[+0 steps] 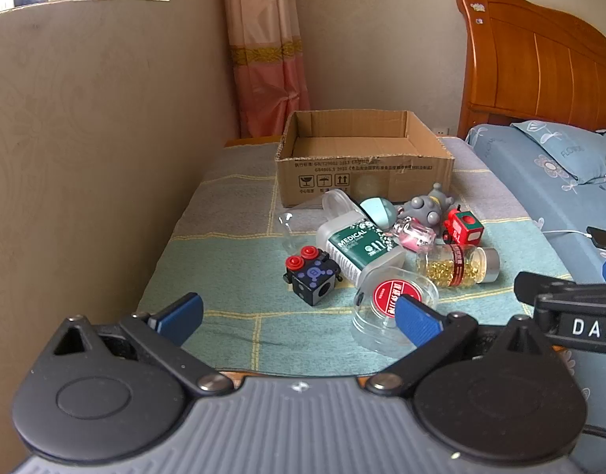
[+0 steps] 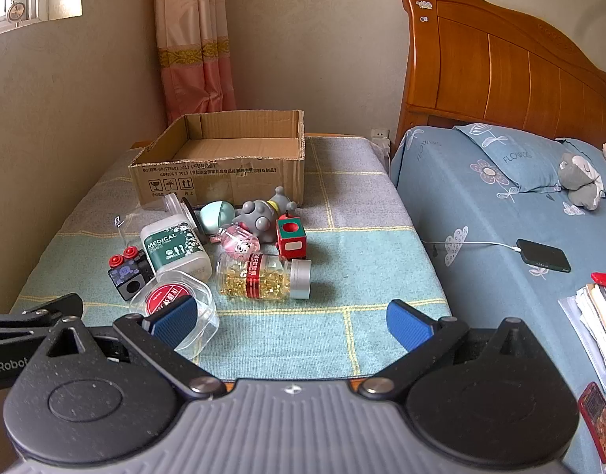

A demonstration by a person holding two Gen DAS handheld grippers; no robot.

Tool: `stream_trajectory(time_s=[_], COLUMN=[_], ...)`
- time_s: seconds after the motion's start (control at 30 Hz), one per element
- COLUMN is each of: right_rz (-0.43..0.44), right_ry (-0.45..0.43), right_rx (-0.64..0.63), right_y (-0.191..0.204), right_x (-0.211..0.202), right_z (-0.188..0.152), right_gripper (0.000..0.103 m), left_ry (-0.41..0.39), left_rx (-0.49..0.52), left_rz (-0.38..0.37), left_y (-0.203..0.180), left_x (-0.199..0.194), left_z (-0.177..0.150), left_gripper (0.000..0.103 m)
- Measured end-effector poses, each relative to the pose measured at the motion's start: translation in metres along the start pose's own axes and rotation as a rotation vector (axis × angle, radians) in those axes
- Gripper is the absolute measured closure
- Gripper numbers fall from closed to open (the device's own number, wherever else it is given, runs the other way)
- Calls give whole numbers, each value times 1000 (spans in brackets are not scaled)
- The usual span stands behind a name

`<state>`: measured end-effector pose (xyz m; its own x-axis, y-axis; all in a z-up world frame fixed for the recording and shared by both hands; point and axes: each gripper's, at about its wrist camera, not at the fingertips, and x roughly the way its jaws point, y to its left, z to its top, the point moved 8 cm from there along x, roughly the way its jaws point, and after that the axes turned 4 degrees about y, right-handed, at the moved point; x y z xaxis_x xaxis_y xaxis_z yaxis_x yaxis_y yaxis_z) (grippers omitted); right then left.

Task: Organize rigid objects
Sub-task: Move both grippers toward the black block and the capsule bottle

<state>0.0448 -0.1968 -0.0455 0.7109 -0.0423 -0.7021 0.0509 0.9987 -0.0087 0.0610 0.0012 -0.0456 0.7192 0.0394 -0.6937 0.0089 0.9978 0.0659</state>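
Bedside worktop [image 2: 382, 276] with a cardboard box [image 2: 224, 173] and clutter — pill bottle [image 2: 259, 276], toy train [image 2: 290, 239]; left hand-held gripper [image 1: 299, 316] and right hand-held gripper [image 2: 291, 322] both spread apart, holding nothing.

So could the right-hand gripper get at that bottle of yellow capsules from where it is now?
Probably yes. The right gripper is open, and the capsule bottle lies on its side just ahead with bare blanket between them. Only the clear tub sits close, off to the left.
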Motion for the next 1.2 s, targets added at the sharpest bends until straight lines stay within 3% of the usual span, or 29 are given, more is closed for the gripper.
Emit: stream_trajectory(time_s=[0.47, 0.83, 1.03, 1.2], right_rz=[0, 18, 95, 75], right_ry=[-9, -69, -106, -98], right_rx=[-3, -13, -36, -63], right_y=[0, -10, -13, -21], right_x=[-1, -2, 5, 22], right_z=[1, 16, 23, 24], right_gripper=[0, 0, 0, 0], left_ry=[-8, -69, -35, -23], left_rx=[3, 46, 50, 72], left_rz=[-15, -60, -104, -89], left_y=[0, 1, 4, 10], left_x=[1, 1, 16, 34], left_z=[2, 11, 11, 8], left_gripper=[1, 1, 1, 1])
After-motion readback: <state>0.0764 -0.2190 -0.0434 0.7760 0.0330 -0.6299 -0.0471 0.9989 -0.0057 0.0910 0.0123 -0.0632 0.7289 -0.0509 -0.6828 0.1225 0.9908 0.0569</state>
